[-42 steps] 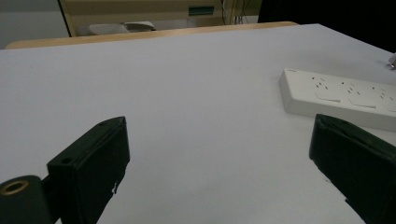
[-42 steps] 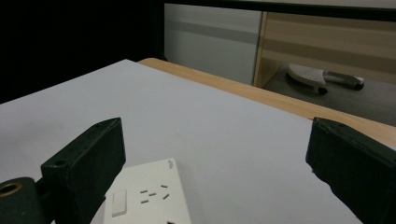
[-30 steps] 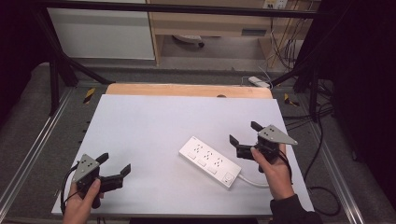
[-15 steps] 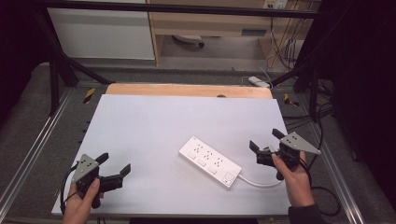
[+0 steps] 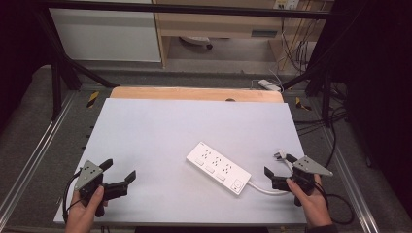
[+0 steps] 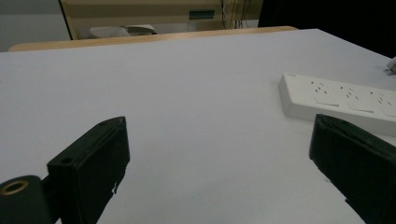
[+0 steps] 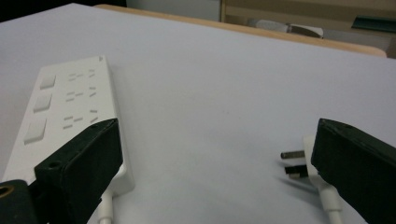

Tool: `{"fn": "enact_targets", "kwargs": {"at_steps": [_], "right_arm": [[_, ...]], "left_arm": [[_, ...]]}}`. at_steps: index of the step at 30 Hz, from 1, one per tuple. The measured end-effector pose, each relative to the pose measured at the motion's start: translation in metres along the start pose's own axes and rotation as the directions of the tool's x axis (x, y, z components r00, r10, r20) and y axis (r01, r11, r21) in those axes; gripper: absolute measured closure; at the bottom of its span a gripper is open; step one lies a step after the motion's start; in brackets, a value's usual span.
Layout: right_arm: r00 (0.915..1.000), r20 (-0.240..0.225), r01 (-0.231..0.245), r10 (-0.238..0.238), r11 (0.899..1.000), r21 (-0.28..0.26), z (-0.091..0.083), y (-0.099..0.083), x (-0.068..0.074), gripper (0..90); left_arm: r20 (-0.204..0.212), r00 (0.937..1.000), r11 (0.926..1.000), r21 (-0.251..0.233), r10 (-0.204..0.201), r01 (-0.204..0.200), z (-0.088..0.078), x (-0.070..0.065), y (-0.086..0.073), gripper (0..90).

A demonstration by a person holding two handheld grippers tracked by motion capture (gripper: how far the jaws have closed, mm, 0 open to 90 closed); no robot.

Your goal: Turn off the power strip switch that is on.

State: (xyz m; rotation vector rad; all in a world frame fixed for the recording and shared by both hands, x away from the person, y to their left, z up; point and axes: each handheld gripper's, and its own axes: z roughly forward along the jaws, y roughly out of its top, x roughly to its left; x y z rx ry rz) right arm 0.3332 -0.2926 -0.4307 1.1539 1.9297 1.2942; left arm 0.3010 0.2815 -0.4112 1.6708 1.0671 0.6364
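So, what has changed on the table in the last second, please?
The right tongs drew back from above the power strip toward the table's right near corner, jaws open, holding nothing. The plug now lies visible beside them. The power strip and the open left tongs stayed put.

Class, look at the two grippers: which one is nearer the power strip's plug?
The right gripper: the plug lies just off one of its open jaws, while the left gripper sits at the table's opposite side.
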Motion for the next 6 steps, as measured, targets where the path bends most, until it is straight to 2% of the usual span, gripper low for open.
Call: {"fn": "enact_targets", "kwargs": {"at_steps": [6], "right_arm": [[0.9996,0.017,-0.021,0.021,1.000,0.020,-0.0019,-0.0054,-0.0043,2.4]], "left_arm": [[0.002,1.0000,1.0000,0.002,0.008,-0.008,0.0001,-0.0001,0.0003,5.1]]}}
